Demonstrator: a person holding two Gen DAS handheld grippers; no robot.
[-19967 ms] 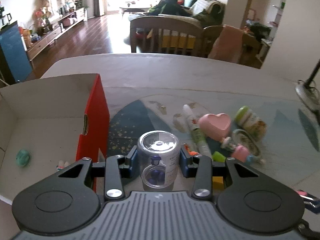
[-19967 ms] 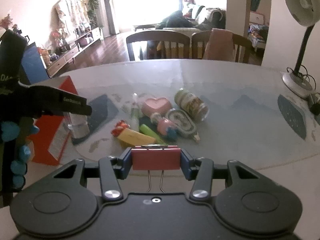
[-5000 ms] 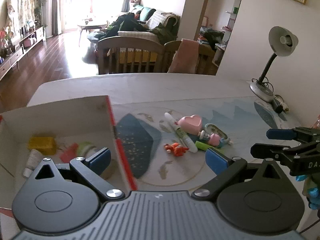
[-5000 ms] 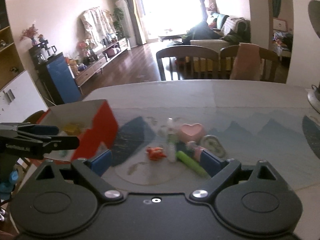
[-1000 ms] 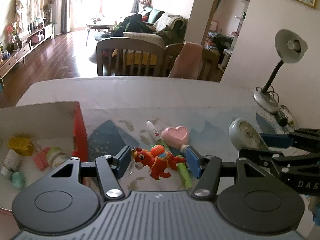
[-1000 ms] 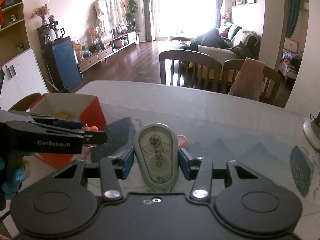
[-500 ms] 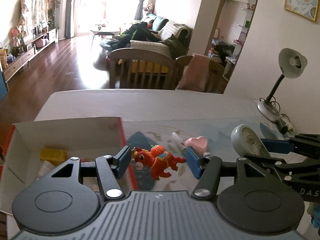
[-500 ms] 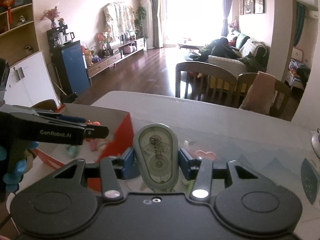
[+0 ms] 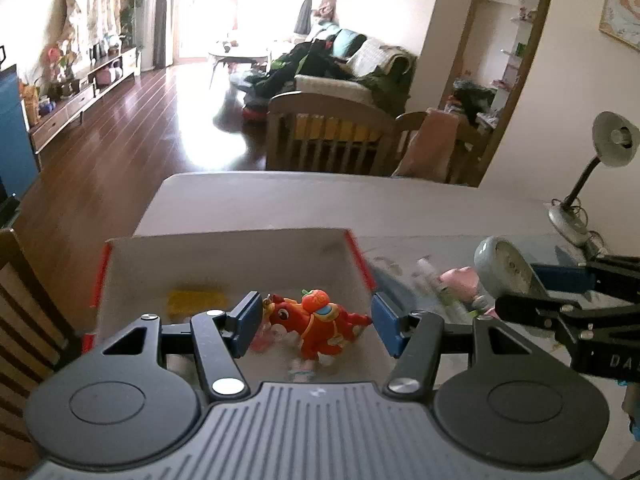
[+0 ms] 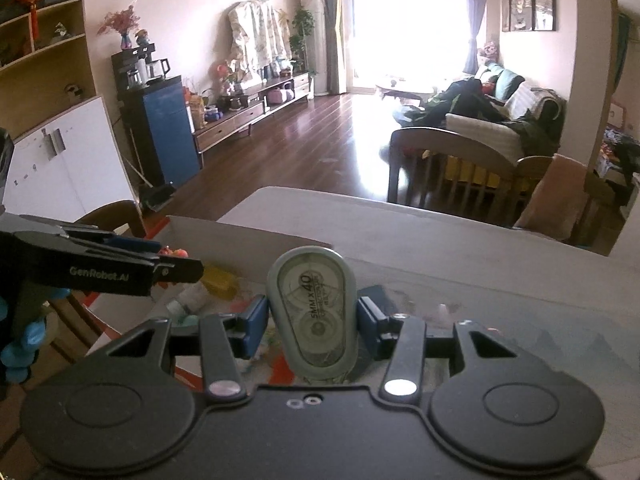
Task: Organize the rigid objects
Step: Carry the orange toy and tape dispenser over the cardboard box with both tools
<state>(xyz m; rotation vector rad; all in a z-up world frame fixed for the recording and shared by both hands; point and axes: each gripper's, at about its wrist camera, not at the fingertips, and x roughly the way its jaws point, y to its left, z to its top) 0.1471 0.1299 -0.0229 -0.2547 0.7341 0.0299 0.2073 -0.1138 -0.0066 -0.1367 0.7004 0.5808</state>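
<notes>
Only the left wrist view shows the left gripper clamped on the red plastic toy horse at lower centre, over the red-edged white cardboard box holding a yellow block. The right wrist view shows the right gripper clamped on the upright grey-green correction tape dispenser, with the left gripper reaching in level from the left edge above the box on the pale bench.

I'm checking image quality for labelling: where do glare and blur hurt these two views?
Left wrist view: the window blows out white, glare on the floor; the pink heart and yellow block are smeared, the red horse toy sharp. Right wrist view: window blown out; correction tape crisp, box contents soft.
</notes>
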